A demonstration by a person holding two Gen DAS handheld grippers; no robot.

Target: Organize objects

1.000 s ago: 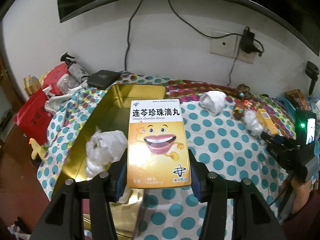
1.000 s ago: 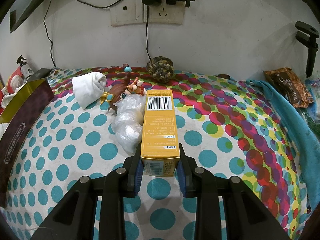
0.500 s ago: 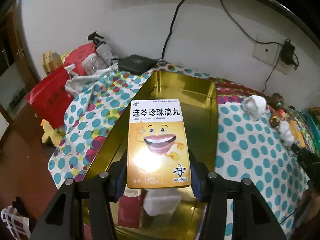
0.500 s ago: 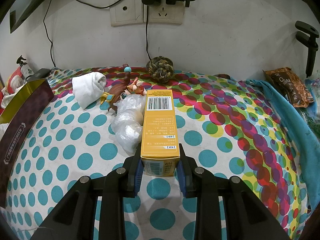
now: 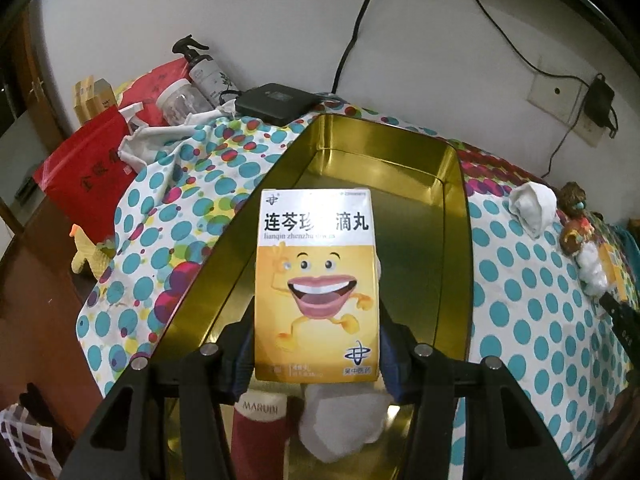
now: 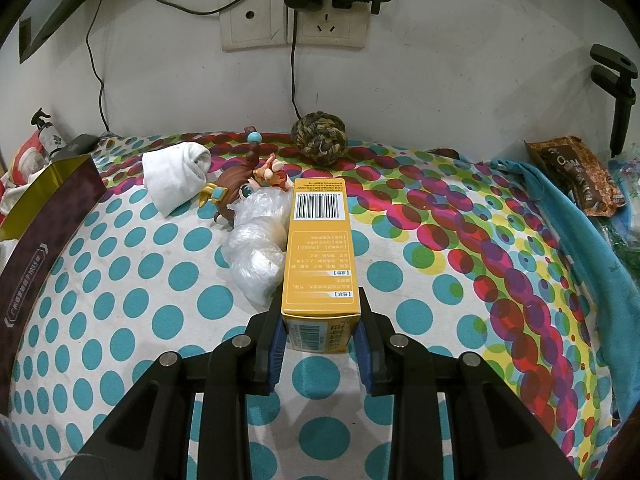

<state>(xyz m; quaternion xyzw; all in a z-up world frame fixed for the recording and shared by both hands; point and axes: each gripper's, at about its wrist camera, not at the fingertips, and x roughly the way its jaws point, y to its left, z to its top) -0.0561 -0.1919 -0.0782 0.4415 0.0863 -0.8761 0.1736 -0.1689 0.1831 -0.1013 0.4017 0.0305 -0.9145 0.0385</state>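
Note:
My left gripper is shut on a yellow medicine box with a cartoon mouth, held over the open gold tin. Below the box, inside the tin, lie a white plastic bundle and a dark red packet. My right gripper is shut on a narrow orange box with a barcode, which rests lengthwise on the polka-dot cloth. A crumpled plastic bag touches that box's left side.
A brown toy figure, a white sock and a rope ball lie behind the orange box. The tin's dark outer wall stands at left. A blue cloth and snack bag sit right. Red bags and bottles crowd the far left.
The left gripper has carried the medicine box leftward and down, from beside the tin to above its inside. The right gripper and its orange box have stayed still.

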